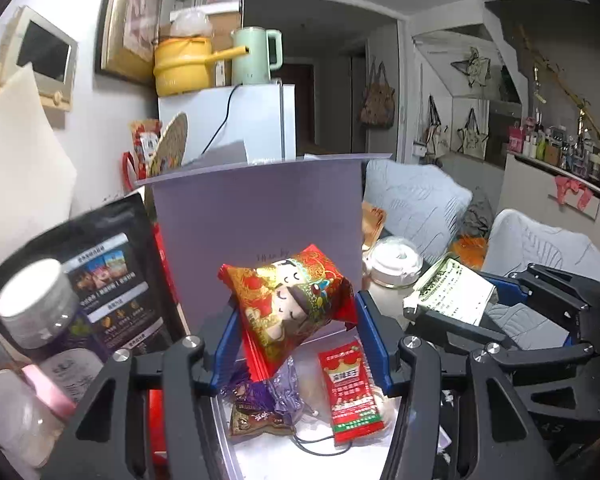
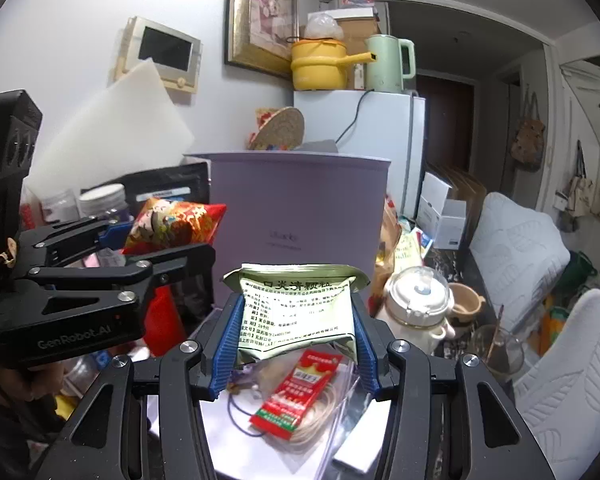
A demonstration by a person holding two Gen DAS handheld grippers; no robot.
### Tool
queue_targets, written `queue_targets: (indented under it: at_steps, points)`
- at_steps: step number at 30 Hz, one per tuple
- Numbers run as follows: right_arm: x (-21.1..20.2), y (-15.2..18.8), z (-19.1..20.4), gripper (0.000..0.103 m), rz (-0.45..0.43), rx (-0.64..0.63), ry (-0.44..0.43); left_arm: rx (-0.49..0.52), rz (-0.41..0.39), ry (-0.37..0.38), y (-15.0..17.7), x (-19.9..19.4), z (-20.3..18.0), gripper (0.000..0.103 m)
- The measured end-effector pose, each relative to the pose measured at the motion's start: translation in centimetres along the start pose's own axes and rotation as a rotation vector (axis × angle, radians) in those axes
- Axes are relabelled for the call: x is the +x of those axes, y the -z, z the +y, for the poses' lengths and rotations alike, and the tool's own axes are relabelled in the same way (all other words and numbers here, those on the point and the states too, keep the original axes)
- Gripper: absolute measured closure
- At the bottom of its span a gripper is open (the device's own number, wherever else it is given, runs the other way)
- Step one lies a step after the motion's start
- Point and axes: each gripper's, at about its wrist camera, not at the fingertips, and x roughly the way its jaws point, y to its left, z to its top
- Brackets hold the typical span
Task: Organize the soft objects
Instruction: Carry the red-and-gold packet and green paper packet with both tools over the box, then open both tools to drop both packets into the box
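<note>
Carry step: left claw pinching red snack pack, right claw pinching green sachet, both mid-frame; next prob. drop w/ loose packets lower centre.

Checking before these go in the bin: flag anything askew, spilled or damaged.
Nothing spilled or torn. The red packet hangs tilted in the left gripper, one corner drooping. The green packet sits crumpled but level in the right gripper. Loose packets lie scattered below.

Purple bin base hidden behind green packet; bin's small print too faint.
</note>
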Motion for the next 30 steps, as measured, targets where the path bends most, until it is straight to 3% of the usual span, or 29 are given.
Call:
queue_targets:
  at_steps: [7, 15, 30]
  points:
    - [3.8, 1.0, -0.9, 0.053, 0.066, 0.021, -0.010, -0.037, 0.114, 0.001, 1.4, 4.2, 0.8, 0.050]
    - [7.9, 3.3, -1.6, 0.053, 0.168, 0.034, -0.033, -0.052, 0.221, -0.049, 4.0, 7.9, 1.7, 0.050]
    - [12.0, 6.6, -2.1, 0.053, 0.287, 0.047, -0.048, -0.066, 0.357, -0.053, 6.8, 12.2, 2.0, 0.050]
